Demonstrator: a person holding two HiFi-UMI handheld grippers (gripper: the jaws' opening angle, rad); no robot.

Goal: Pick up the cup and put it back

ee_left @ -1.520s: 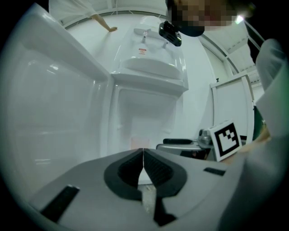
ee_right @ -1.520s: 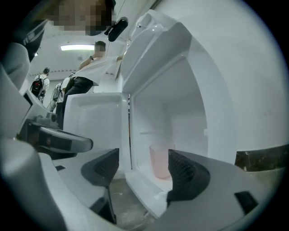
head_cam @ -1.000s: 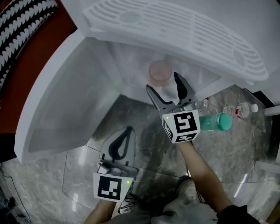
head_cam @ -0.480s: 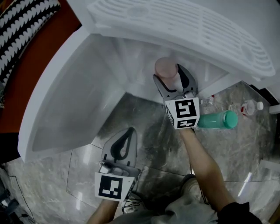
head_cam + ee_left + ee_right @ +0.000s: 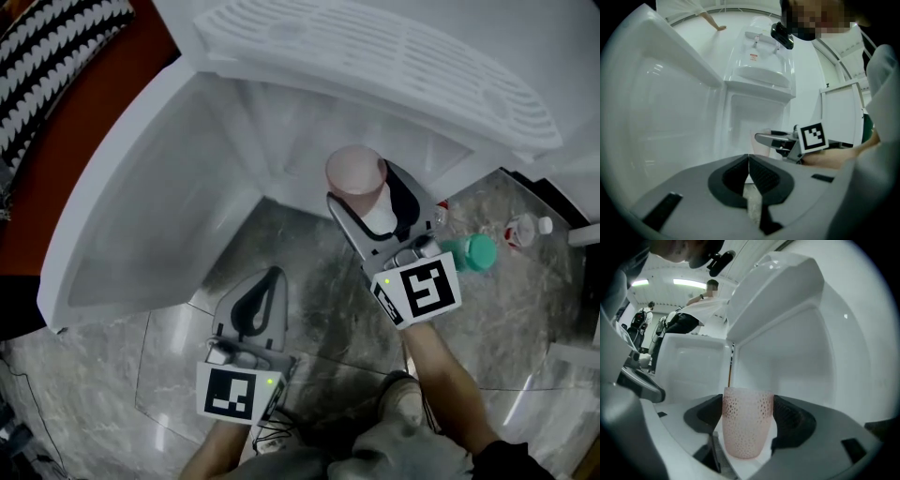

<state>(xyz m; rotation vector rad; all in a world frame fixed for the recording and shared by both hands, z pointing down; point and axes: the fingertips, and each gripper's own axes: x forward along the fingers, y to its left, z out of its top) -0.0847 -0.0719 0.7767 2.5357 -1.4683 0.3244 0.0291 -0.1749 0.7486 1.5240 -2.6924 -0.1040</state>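
Observation:
A pale pink cup (image 5: 356, 173) with a dotted wall stands upright between the jaws of my right gripper (image 5: 367, 192), in front of the open white cabinet (image 5: 309, 122). In the right gripper view both pads press on the sides of the cup (image 5: 746, 423), and the right gripper (image 5: 747, 413) has just been closing on it. The cup's base hangs free of any surface. My left gripper (image 5: 273, 275) is lower left, over the floor, with its tips together and nothing between them. In the left gripper view, the left gripper (image 5: 749, 161) points toward the cabinet.
The cabinet's white door (image 5: 141, 206) swings open to the left. A slotted white top panel (image 5: 375, 56) overhangs the opening. On the marble floor at the right lie a green bottle (image 5: 472, 253) and a clear bottle with a red cap (image 5: 520, 228).
My right gripper has closed on the cup and drawn it up and back out of the cabinet toward me. The left gripper has stayed put.

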